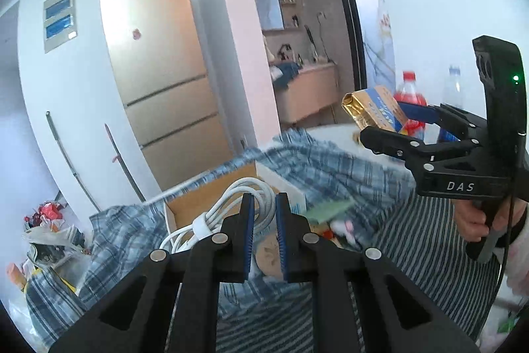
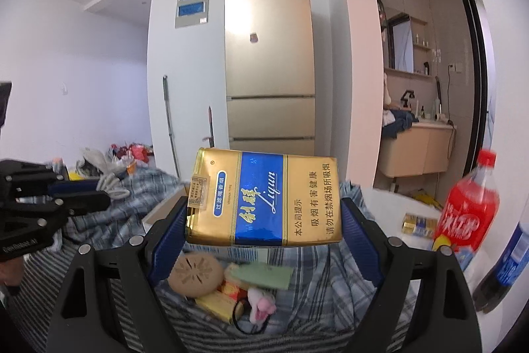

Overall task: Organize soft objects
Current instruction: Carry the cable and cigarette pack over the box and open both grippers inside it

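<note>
Gripping a gold-and-blue cigarette pack (image 2: 264,197) sideways between its blue pads, the right gripper (image 2: 264,220) held the soft pack clear above a checked cloth (image 2: 330,280). The jaws stood wide, each pad pressed against one short end of the pack. Directly below the claw lay a round tan pad (image 2: 195,274), a green card (image 2: 261,275), a yellow box (image 2: 216,303) and a small pink plush toy (image 2: 261,306). Right of the claw stood a red soda bottle (image 2: 469,210), with a second gold pack (image 2: 419,224) beside its base. Left of it, the left gripper (image 1: 264,234) hung with jaws drawn narrow; the wrist view showed nothing clearly caught between the pads. A coiled white cable (image 1: 231,207) rested just beyond them in a cardboard box (image 1: 211,194). Judged from this hold, the main risk was crushing: more squeeze across the pack's length could buckle its soft paper sides. Slackening could drop it onto the items beneath, and a careless swing rightward might knock the bottle over.
</note>
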A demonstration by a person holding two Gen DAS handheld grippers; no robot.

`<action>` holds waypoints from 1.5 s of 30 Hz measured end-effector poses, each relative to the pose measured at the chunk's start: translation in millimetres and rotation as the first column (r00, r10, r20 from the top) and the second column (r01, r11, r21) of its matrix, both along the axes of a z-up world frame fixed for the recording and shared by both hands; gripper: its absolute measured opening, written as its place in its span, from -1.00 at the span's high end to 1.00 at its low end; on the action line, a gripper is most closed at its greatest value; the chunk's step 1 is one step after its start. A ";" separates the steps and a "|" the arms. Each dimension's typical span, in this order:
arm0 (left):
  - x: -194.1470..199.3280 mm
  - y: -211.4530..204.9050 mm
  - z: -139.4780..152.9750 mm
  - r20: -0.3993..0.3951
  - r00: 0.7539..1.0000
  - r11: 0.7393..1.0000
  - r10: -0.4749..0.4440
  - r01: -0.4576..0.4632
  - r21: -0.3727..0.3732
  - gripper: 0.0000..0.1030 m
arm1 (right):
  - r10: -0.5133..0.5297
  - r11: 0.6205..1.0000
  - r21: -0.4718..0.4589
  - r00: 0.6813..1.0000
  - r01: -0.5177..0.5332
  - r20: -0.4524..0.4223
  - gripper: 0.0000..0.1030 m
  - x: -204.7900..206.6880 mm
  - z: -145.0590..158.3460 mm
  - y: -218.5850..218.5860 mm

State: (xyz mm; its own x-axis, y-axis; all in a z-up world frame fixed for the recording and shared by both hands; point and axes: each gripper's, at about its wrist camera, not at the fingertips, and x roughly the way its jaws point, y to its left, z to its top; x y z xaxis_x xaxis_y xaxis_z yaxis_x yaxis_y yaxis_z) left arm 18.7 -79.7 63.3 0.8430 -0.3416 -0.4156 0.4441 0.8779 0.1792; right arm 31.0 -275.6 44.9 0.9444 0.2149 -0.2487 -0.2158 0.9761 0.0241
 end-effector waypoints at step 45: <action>258.4 93.7 -88.6 -0.655 0.747 0.816 0.112 -0.445 -0.368 0.73 | 0.039 0.997 -0.045 0.897 -0.066 -0.441 -0.67 212.6 -76.6 82.1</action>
